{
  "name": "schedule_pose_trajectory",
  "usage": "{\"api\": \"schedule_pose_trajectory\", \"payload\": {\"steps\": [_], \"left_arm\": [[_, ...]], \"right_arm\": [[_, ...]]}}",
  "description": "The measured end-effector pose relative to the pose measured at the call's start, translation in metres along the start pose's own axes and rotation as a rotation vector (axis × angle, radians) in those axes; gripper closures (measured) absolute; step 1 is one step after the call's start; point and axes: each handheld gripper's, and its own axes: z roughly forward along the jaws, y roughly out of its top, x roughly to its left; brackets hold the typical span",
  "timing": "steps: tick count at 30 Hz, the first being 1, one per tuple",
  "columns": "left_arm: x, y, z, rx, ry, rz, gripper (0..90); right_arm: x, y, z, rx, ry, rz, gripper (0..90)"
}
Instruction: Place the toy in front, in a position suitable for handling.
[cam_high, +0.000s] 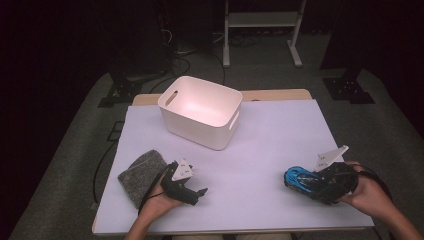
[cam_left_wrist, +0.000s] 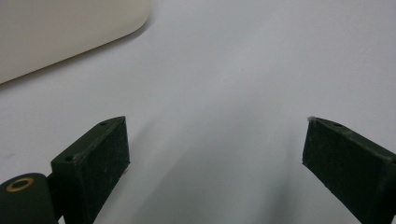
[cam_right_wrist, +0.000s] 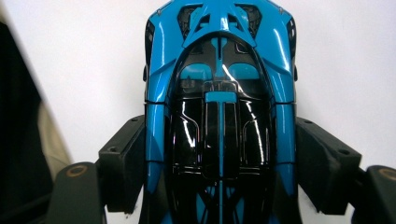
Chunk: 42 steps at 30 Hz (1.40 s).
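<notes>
A blue and black toy car (cam_high: 296, 177) is at the table's right front, and my right gripper (cam_high: 305, 183) is shut on it. In the right gripper view the two black pads (cam_right_wrist: 122, 163) press on the sides of the car (cam_right_wrist: 219, 56), whose nose points away over the white surface. At the left front, my left gripper (cam_high: 198, 195) is held low over the table in a hand, pointing right. Its jaws stand wide apart in the left gripper view, with only bare white tabletop between them (cam_left_wrist: 215, 149).
A white plastic bin (cam_high: 197, 132) with handle slots stands at the back centre, and its corner (cam_left_wrist: 60, 32) is in the left gripper view. A grey felt cloth (cam_high: 141, 175) lies just left of the left hand. The white mat (cam_high: 260, 140) covers the tabletop.
</notes>
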Motion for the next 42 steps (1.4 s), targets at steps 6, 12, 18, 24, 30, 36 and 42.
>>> {"api": "schedule_pose_trajectory", "payload": {"steps": [6, 12, 18, 24, 30, 36, 42], "left_arm": [[0.001, 0.000, -0.002, 0.000, 0.001, 0.000, 6.8], [0.008, -0.002, -0.008, -0.013, 0.014, -0.018, 6.8], [0.013, -0.004, -0.011, -0.018, 0.023, -0.034, 6.9], [0.017, -0.006, -0.012, -0.017, 0.028, -0.041, 6.8], [0.020, -0.007, -0.014, -0.018, 0.031, -0.050, 6.8], [0.020, -0.006, -0.015, -0.026, 0.025, -0.054, 6.9], [0.021, -0.004, -0.019, -0.024, 0.004, -0.056, 7.6]], "right_arm": [[0.024, 0.052, -0.003, -0.051, 0.079, -0.141, 25.3], [0.048, 0.101, 0.016, -0.053, 0.144, -0.275, 25.2], [0.069, 0.136, 0.055, -0.009, 0.205, -0.380, 25.2], [0.078, 0.149, 0.089, 0.039, 0.245, -0.416, 25.2], [0.082, 0.147, 0.122, 0.098, 0.232, -0.448, 25.1], [0.083, 0.140, 0.126, 0.072, 0.218, -0.431, 24.3], [0.081, 0.136, 0.125, 0.014, 0.223, -0.395, 24.4]]}}
